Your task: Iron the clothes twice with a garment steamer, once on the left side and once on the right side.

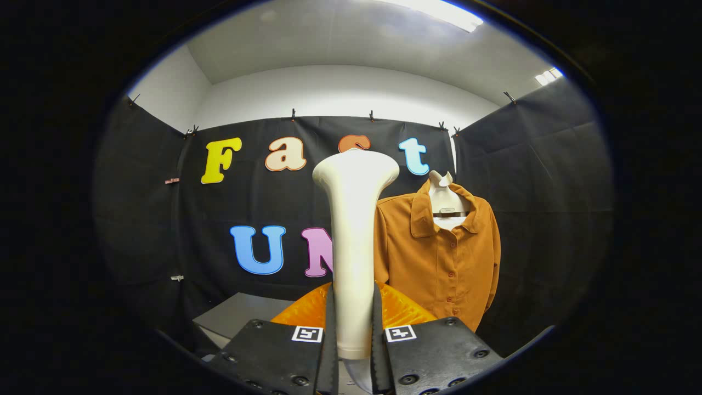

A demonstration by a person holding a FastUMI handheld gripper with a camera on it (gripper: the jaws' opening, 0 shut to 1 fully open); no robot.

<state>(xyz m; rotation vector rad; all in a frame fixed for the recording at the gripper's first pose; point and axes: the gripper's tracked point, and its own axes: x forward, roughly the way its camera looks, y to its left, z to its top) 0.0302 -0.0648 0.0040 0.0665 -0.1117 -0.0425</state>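
Note:
My gripper [352, 323] is shut on the cream garment steamer [354, 230], both fingers pressing its handle from either side. The steamer stands upright between the fingers, its flared head at the top, in front of the booth wall. An orange-brown buttoned shirt [439, 258] hangs on a white mannequin form [447, 200] beyond the fingers, to the right of the steamer. The steamer head is apart from the shirt and hides the shirt's left edge and sleeve.
A glossy orange object [403, 310] lies just beyond the fingers, behind the steamer's handle. A grey table surface [241, 315] sits lower left of it. Black cloth walls close the booth at the back and on both sides.

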